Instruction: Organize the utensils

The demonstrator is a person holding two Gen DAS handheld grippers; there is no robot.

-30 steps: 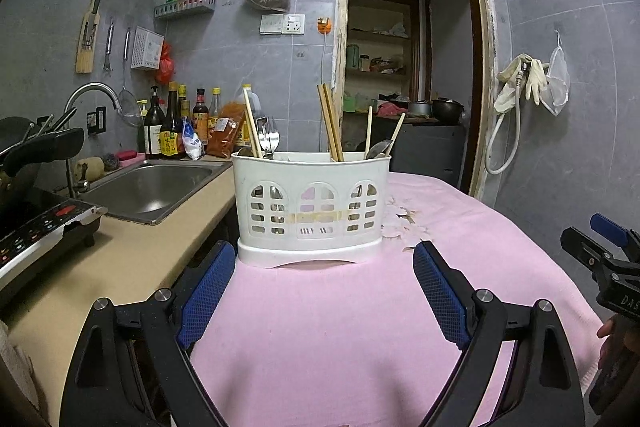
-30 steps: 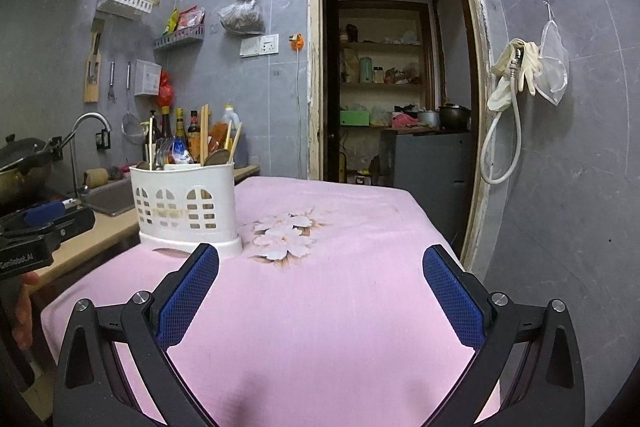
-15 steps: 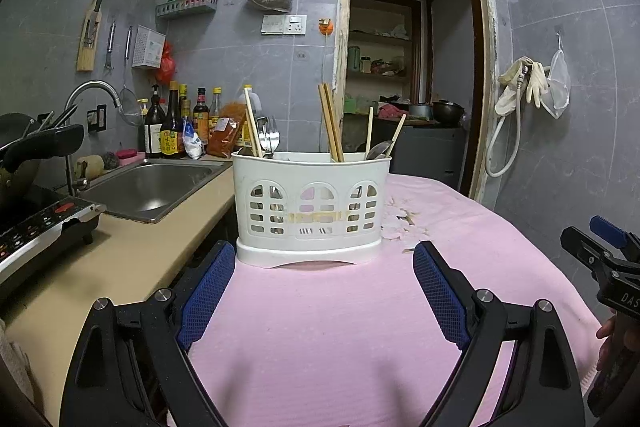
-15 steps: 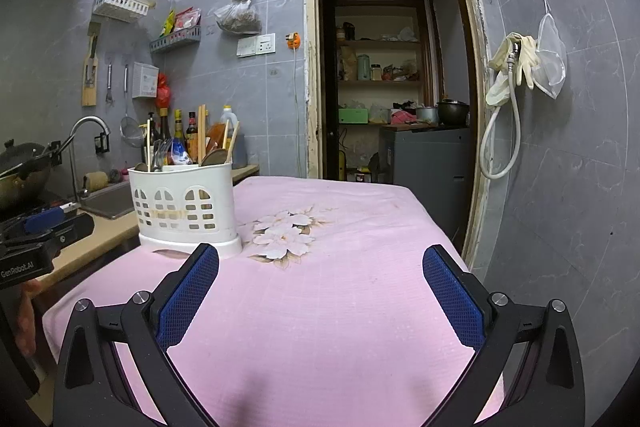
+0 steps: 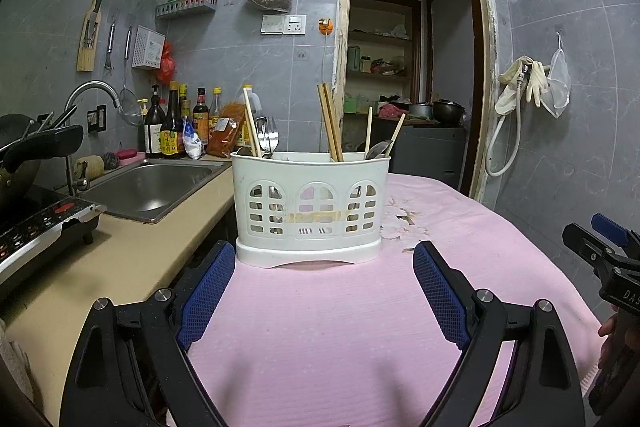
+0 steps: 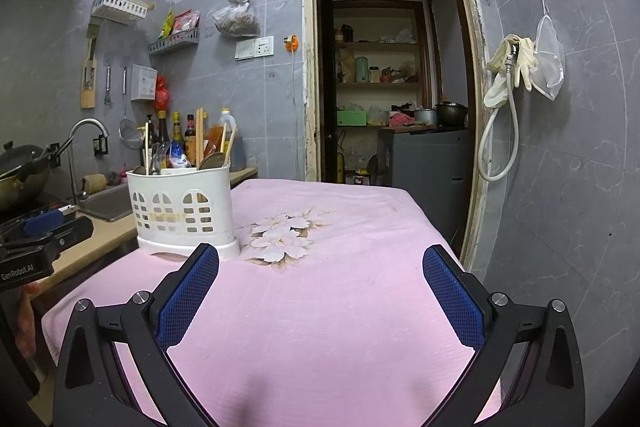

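Note:
A white slotted utensil caddy (image 5: 310,207) stands upright on the pink cloth (image 5: 340,327), straight ahead in the left wrist view. Wooden chopsticks (image 5: 331,125), a metal fork (image 5: 269,137) and a spoon (image 5: 379,149) stick out of it. My left gripper (image 5: 324,291) hovers just short of the caddy, open and empty. The right wrist view has the same caddy (image 6: 182,209) at the left, with the pink cloth (image 6: 340,299) beneath. My right gripper (image 6: 320,295) is open over bare cloth, right of the caddy and holding nothing.
A beige counter (image 5: 100,267) with a steel sink (image 5: 152,187), sauce bottles (image 5: 172,125) and an induction cooker (image 5: 36,227) runs along the left. An open doorway (image 6: 388,87) lies behind the table. A hose and gloves (image 6: 508,75) hang on the right wall. A hand (image 5: 616,331) holds the other gripper.
Both views have drifted only slightly; the caddy sits marginally lower and closer in the left wrist view. Both grippers stay open and empty.

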